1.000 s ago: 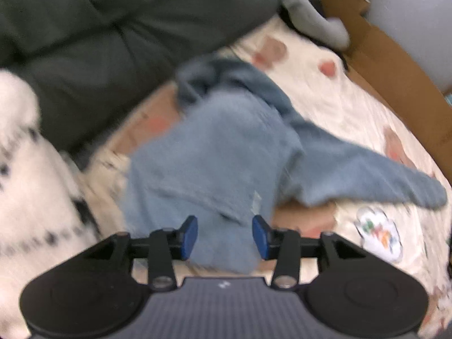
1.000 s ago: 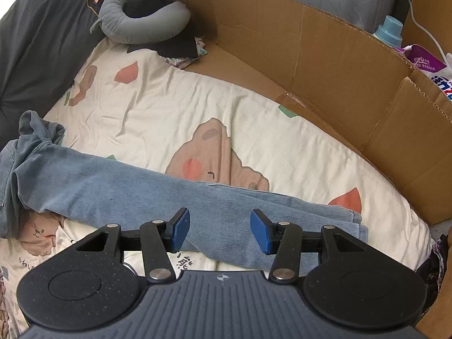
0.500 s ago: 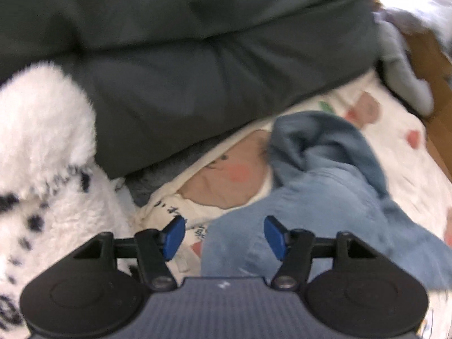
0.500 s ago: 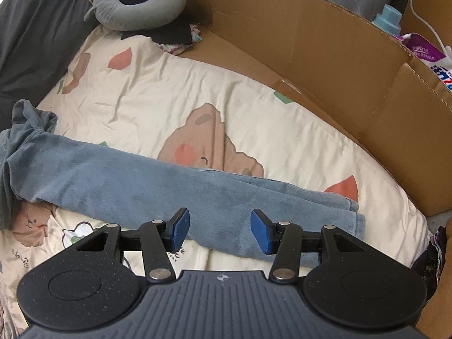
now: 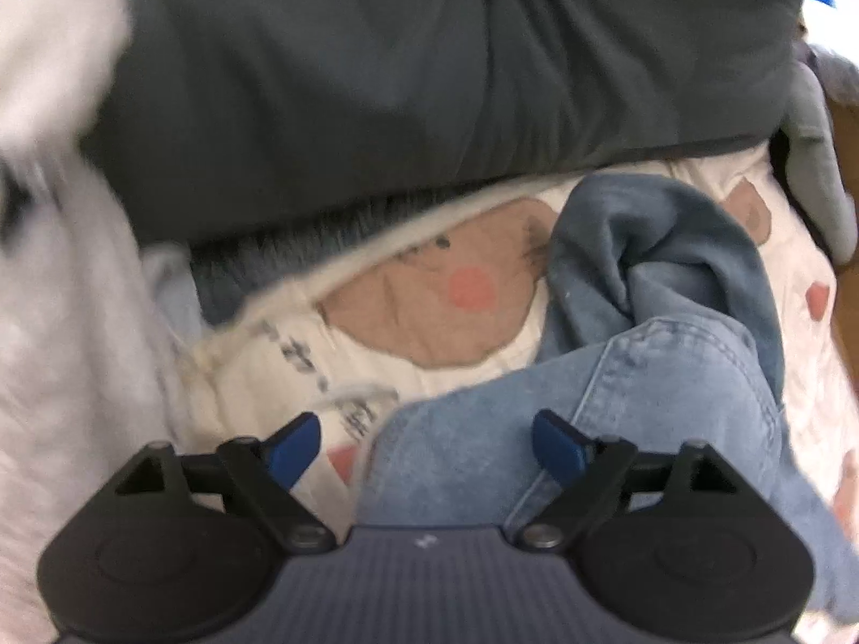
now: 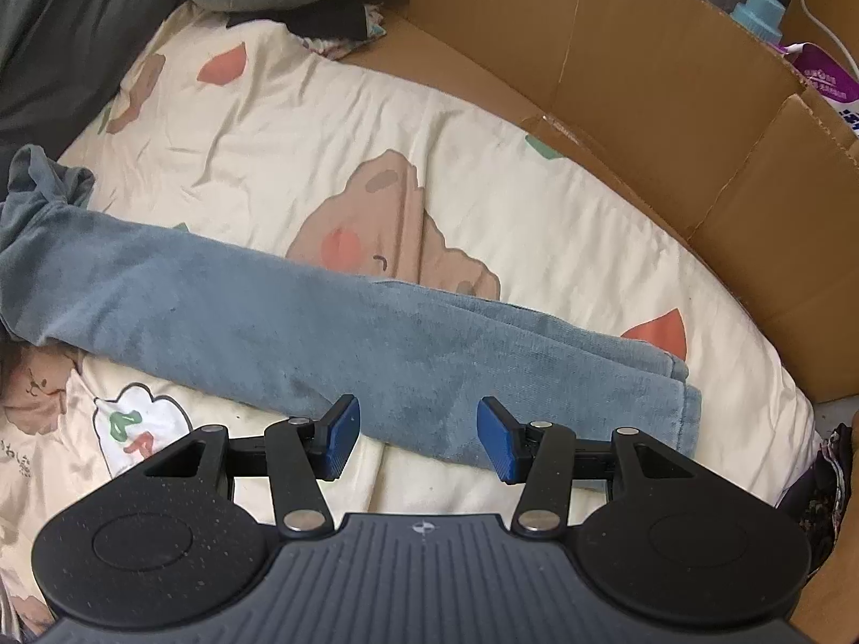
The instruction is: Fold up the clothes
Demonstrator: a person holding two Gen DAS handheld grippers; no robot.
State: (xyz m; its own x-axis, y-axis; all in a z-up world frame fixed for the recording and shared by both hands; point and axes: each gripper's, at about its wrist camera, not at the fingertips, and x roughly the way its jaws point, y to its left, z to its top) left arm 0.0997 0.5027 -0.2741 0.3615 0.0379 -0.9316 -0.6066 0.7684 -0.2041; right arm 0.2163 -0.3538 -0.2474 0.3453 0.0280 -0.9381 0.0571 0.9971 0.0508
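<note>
Jeans [image 6: 333, 316] stretch across the middle of the right wrist frame on the printed sheet [image 6: 300, 123], legs stacked. Your right gripper [image 6: 413, 437] stands apart over the lower hem; your left gripper [image 5: 424, 443] stands apart over the waist end. Risk: pinching one layer, or sheet, skews any fold.

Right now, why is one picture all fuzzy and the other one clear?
Left wrist view: smeared, as from motion; the white fluffy thing and dark cushion are soft, though the jeans show stitching. Right wrist view: sharp and evenly lit; jeans and cardboard are crisp. Both bend at the edges from the fisheye lens.
</note>
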